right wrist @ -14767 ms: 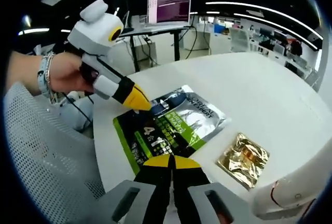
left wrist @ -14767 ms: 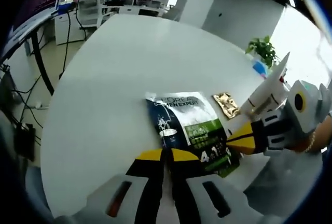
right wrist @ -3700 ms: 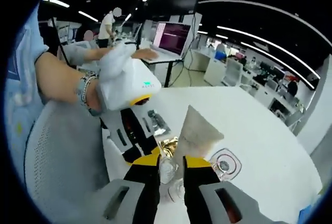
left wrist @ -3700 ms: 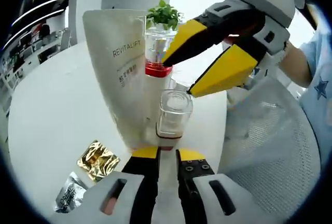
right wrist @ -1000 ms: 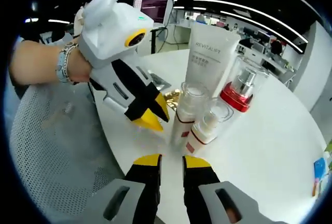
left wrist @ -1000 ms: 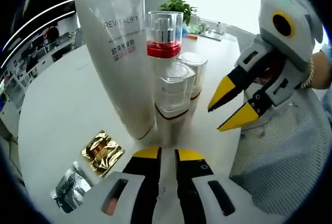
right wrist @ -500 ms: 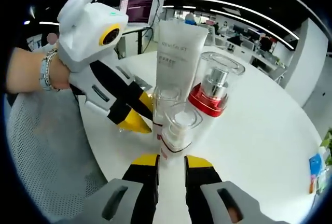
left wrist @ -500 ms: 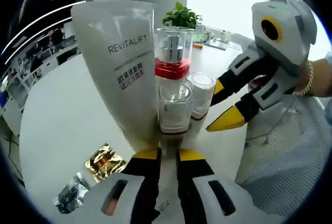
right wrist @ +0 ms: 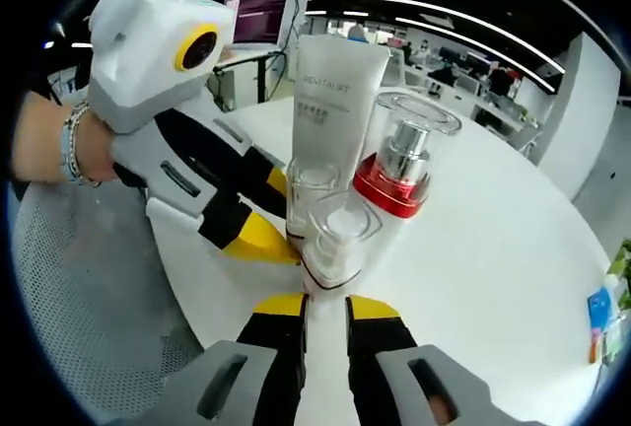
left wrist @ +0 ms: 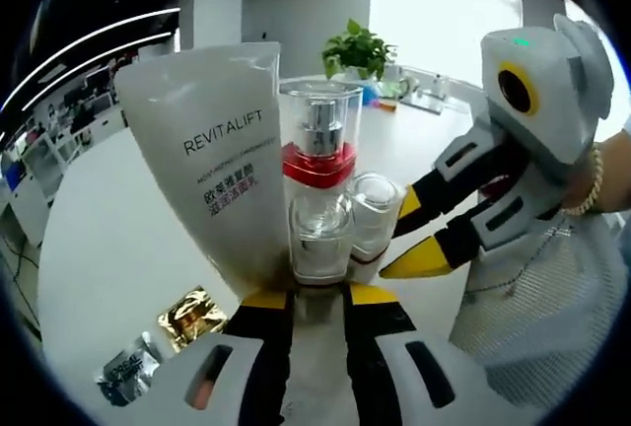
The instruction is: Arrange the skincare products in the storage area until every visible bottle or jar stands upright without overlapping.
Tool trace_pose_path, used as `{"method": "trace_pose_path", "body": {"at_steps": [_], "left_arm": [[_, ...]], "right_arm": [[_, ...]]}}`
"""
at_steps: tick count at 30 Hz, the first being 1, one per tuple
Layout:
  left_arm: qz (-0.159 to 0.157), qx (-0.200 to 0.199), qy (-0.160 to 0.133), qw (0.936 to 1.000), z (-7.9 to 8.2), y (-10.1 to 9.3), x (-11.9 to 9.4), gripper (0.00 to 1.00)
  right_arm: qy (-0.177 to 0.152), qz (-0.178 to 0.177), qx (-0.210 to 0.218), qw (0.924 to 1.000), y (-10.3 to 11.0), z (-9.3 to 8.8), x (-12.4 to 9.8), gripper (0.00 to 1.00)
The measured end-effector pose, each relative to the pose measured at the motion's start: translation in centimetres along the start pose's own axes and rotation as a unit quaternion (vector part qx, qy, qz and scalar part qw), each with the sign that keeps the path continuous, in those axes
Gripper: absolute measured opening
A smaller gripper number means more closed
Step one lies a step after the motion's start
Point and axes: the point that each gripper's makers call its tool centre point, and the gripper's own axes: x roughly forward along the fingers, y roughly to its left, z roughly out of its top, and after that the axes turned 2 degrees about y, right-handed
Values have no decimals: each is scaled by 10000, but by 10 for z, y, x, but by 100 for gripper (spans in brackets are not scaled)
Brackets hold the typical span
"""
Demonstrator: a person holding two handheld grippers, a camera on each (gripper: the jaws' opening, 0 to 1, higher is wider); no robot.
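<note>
The skincare products stand in a tight cluster on the round white desk (left wrist: 108, 239). The REVITALIFT tube (left wrist: 222, 184) stands cap-down and upright at the cluster's 9 o'clock in the left gripper view; just beside it, toward 12 o'clock, rises the red-collared pump bottle (left wrist: 318, 150) under its clear cover. In front of that sit two small clear-capped bottles: the nearer clear-capped bottle (left wrist: 319, 239) and the round-capped bottle (left wrist: 375, 224) at its 3 o'clock.

In the left gripper view, the left claw (left wrist: 317, 298) has its yellow tips on either side of the nearer bottle's base, apparently clenched on it. In the right gripper view, the right claw (right wrist: 325, 306) flanks the base of the round-capped bottle (right wrist: 340, 239), and seems to grasp it likewise; the left claw (right wrist: 266, 217) reaches in from 9 o'clock. The right claw (left wrist: 412, 239) enters the left gripper view from 3 o'clock.

All four containers look upright, so the standing-up part appears nearly done. They crowd together, touching or close to it, so what is probably left is easing the two small bottles apart and letting go. At 7 o'clock on the desk lie a gold sachet (left wrist: 189, 313) and a silver sachet (left wrist: 128, 382), flat and apart from the cluster.
</note>
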Motion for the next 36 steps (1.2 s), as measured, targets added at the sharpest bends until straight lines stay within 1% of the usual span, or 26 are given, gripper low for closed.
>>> {"method": "trace_pose_path", "body": {"at_steps": [5,10,14,17,23,26,27,28,29,31,32,36], "left_arm": [[105,177,5,9998,0,0,-1,17],[145,235,-7,9996,0,3,-6,16],[92,174,-19,9998,0,4,-10,16],[78,251,-36,9996,-1,6,-15,17],[-11,175,17,9998,-5,10,-20,17],[-129,215,-9,9997,-5,8,-24,16],[-204,236,-8,9995,-5,7,-25,14],[-199,251,8,9995,-6,8,-25,11],[-213,259,28,9994,-7,8,-26,10],[-207,244,75,9995,-9,10,-26,13],[-156,195,100,9996,-10,13,-26,14],[-144,154,186,9996,-13,10,-23,14]], "right_arm": [[-8,16,-18,10000,1,1,0,8],[11,30,-61,10000,2,0,1,8],[26,28,-94,9999,3,-1,1,8],[41,15,-136,9999,3,-2,1,8],[51,24,-158,9999,4,-2,1,8],[70,4,-199,9998,4,-3,1,8],[68,2,-196,9998,4,-3,1,8],[66,2,-187,9998,3,-3,1,8],[59,1,-177,9998,3,-2,1,9],[48,-10,-162,9999,3,-2,0,9],[47,-12,-163,9999,2,-2,0,9],[19,-48,-204,9998,1,0,0,9]]}}
